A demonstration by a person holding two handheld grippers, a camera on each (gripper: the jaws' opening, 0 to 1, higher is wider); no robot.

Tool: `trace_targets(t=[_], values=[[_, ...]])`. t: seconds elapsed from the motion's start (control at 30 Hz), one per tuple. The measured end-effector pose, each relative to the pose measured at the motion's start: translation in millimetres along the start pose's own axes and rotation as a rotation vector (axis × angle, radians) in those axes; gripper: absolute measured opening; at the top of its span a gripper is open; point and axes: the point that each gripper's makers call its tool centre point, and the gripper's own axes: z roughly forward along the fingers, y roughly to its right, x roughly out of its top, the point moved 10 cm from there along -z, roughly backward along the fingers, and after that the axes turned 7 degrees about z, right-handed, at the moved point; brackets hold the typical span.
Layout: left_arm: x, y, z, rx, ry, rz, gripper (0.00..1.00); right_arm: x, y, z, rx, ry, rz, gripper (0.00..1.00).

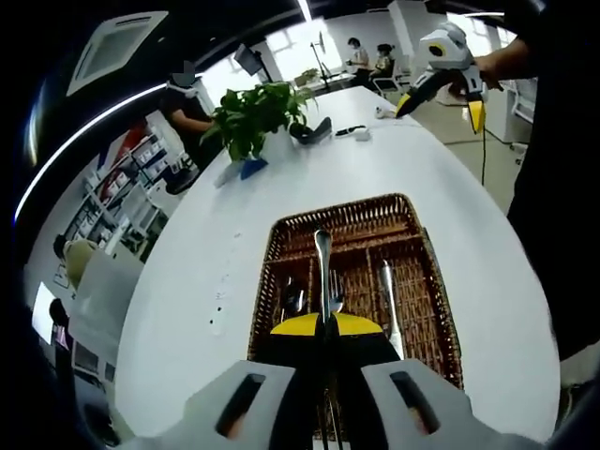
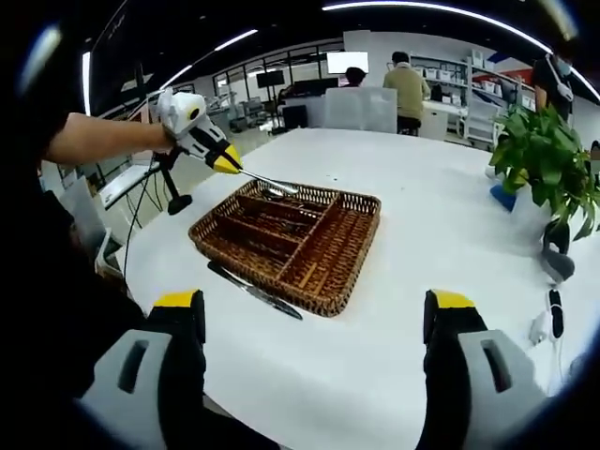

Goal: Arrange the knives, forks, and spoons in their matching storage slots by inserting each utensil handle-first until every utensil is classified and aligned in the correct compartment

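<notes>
A brown wicker cutlery basket (image 1: 277,246) with long slots sits on the white table. My left gripper (image 1: 325,326) is shut on a silver utensil (image 1: 323,267), whose rounded handle end points away over the basket's middle slot. Inside the basket lie a knife (image 1: 389,302) on the right and other silver pieces (image 1: 292,298) on the left. In the right gripper view a hand holds the left gripper (image 2: 230,164) with the utensil (image 2: 270,184) at the basket's (image 2: 349,253) far corner. A knife (image 2: 253,289) lies on the table beside the basket. My right gripper (image 2: 314,314) is open and holds nothing; it also appears far off (image 1: 442,108).
A potted plant (image 1: 253,117) with a blue base stands at the table's far end, beside a dark object (image 1: 311,131) and small devices (image 1: 354,132). The plant (image 2: 544,155) shows at right. People sit at desks (image 2: 405,89) beyond. The table edge (image 2: 141,272) runs close to the basket.
</notes>
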Motion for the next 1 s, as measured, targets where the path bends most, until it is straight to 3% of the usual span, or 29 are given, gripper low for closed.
trace_targets(t=[0.87,1.0], values=[[-41.5,12.0,49.3,-0.074,0.018,-0.062,0.01,-1.4,-3.9,11.5,-0.017,-0.096,-0.037,1.0],[-49.4,15.2,58.7,-0.087,0.025,-0.081,0.01,-6.3,1.7,13.0,-0.046,-0.102,-0.03,1.0]])
